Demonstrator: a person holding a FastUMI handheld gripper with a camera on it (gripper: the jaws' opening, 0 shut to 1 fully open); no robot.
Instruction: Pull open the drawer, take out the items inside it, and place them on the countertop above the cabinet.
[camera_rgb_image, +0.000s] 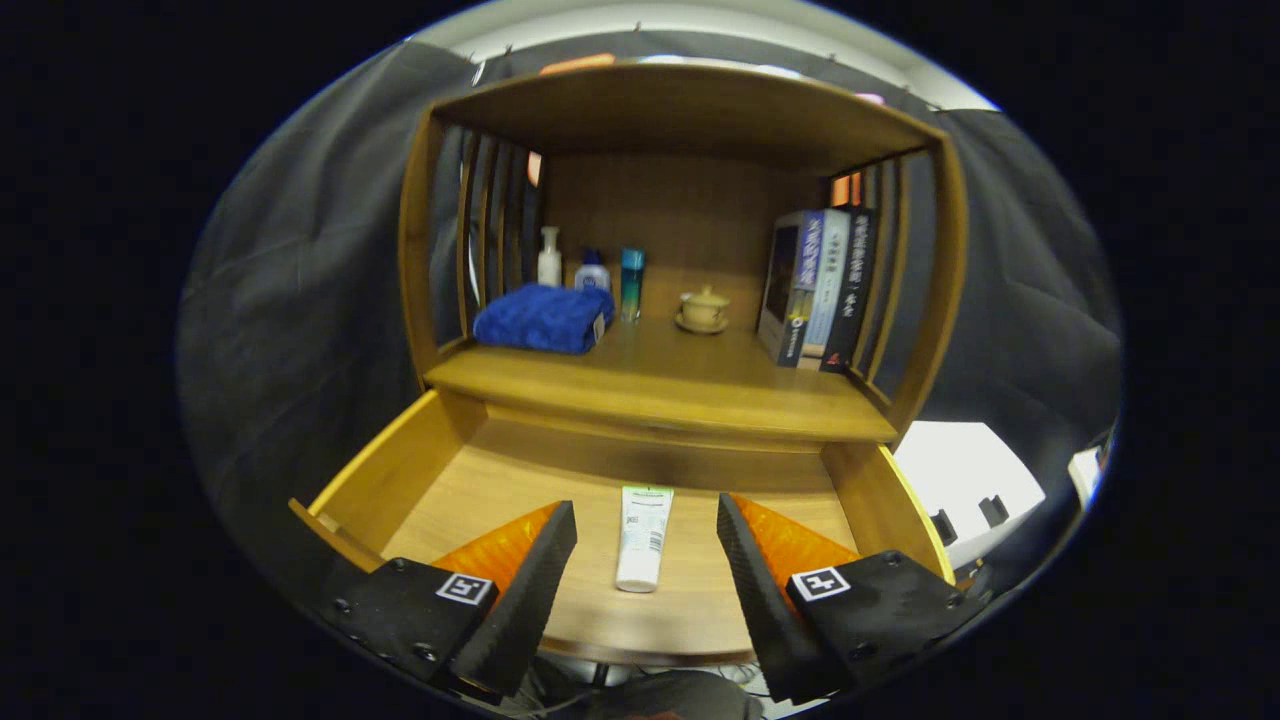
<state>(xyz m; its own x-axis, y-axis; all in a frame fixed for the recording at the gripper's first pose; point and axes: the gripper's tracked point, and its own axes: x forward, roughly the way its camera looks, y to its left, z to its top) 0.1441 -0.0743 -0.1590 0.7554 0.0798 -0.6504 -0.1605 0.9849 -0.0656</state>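
Gripper view: drawer (400, 480) already pulled out, first step looks done. White tube (643, 535) lies flat on drawer floor, between our fingers (520, 570), not touched. Gripper (647, 590) wide open, holds nothing. Counter (660, 375) above has blue towel (542, 318), bottles, cup, books. We judge: tube left to grab and lift up.

Two-finger gripper (646, 540): wedge-shaped fingers (535, 570) with textured black inner pads and translucent orange ribbed outer faces, on matte black screw-fastened mounts each bearing a small square black-and-white marker (465, 588).
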